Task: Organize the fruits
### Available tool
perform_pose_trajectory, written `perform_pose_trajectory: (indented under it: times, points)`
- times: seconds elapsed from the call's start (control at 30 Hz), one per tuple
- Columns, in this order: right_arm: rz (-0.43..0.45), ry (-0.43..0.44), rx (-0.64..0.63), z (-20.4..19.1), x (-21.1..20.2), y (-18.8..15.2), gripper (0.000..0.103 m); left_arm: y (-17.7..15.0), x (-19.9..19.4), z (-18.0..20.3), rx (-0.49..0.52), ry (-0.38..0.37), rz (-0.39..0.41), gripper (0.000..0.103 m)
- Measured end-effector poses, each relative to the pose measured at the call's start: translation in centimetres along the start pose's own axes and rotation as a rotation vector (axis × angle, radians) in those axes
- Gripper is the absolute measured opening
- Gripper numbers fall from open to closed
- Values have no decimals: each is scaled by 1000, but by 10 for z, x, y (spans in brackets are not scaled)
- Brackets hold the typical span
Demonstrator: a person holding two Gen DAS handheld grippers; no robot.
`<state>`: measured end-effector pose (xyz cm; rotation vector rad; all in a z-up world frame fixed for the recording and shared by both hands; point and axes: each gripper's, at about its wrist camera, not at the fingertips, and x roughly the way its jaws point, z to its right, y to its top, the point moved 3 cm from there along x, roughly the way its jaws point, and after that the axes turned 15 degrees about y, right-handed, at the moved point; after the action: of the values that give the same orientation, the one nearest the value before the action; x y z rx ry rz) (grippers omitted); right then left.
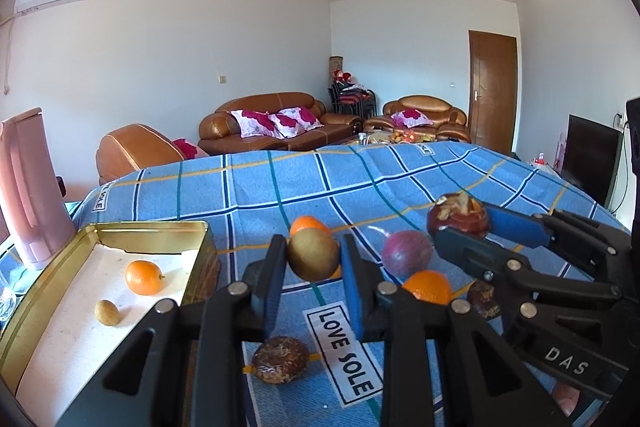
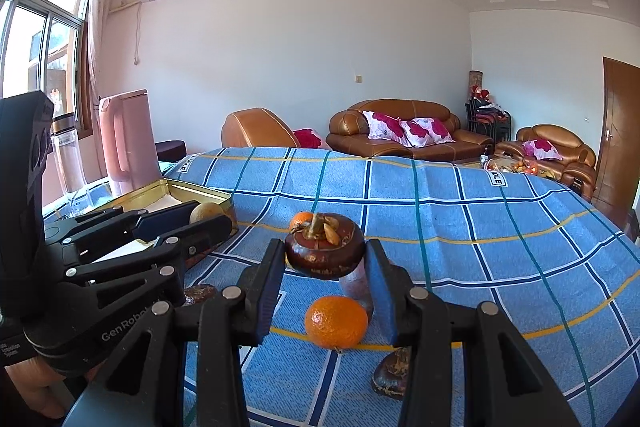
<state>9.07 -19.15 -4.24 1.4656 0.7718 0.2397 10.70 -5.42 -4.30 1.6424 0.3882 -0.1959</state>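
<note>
Only 2 fruits lie in the gold tin [image 1: 92, 227] so far: an orange [image 1: 144, 277] and a small tan fruit [image 1: 107, 312]. The left gripper [image 1: 313, 255] clamps a greenish-brown fruit [image 1: 313, 254], the right gripper [image 2: 325, 251] a mangosteen [image 2: 325, 251], both lifted above the blue cloth [image 2: 460, 227]. At least 5 more (some half hidden) wait on the cloth, so most sorting is left.

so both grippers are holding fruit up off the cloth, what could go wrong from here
1. The left gripper pinches a round brown fruit by its curved sides, so it might slip out and roll off the cloth.
2. The right gripper holds a mangosteen above an orange; if dropped, it could knock that orange away.
3. The gold tin sits to the left, so the right gripper's path may cross the left one.
</note>
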Motion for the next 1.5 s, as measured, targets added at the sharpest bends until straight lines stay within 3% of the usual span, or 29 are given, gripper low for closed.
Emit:
perform_pose_trajectory:
  times: [0.7,1.27,1.5]
  points:
    - [50,25,-39,-8,-8,2,43,2,-16,-6,-27,21,63,28]
    - [16,-38,-78,-28,-4,0,43,-6,-39,-17,-37,-1,85,28]
    - [-8,-19,-72,-35,4,0,43,-8,-50,-34,-28,34,79,28]
